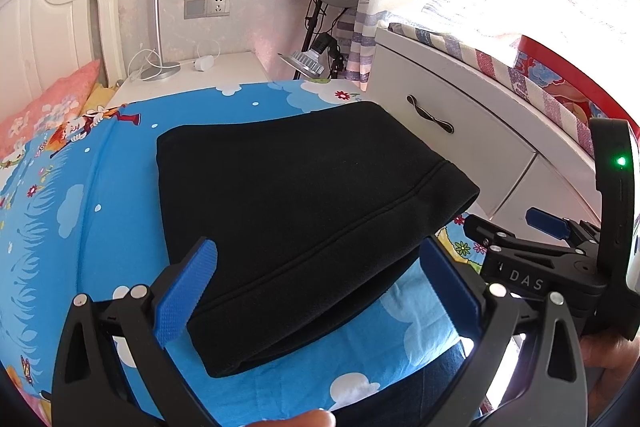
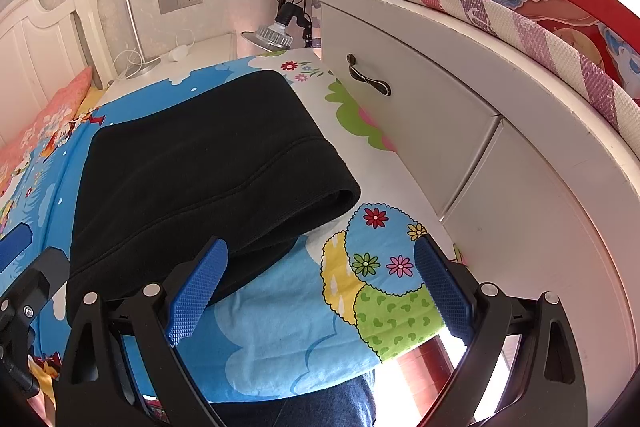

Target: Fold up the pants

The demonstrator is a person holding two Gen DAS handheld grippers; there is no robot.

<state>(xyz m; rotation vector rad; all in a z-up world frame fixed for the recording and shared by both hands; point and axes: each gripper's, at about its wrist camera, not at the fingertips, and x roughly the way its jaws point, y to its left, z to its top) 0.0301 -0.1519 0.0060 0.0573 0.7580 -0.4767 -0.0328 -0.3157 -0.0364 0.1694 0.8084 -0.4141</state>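
Note:
The black pants (image 1: 296, 203) lie folded into a thick rectangular bundle on the blue cartoon bedsheet (image 1: 80, 227). They also show in the right wrist view (image 2: 200, 171). My left gripper (image 1: 320, 291) is open, its blue pads spread to either side of the bundle's near edge, holding nothing. My right gripper (image 2: 320, 291) is open and empty, hovering over the sheet (image 2: 280, 327) just right of the bundle's near corner. The right gripper's body shows at the right of the left wrist view (image 1: 540, 267).
A white cabinet with a drawer handle (image 2: 368, 75) stands close on the right of the bed. A headboard (image 1: 48, 39), a pink pillow (image 1: 44, 107), a nightstand with a lamp (image 1: 160, 67) and a studio light (image 1: 308, 63) stand at the far end.

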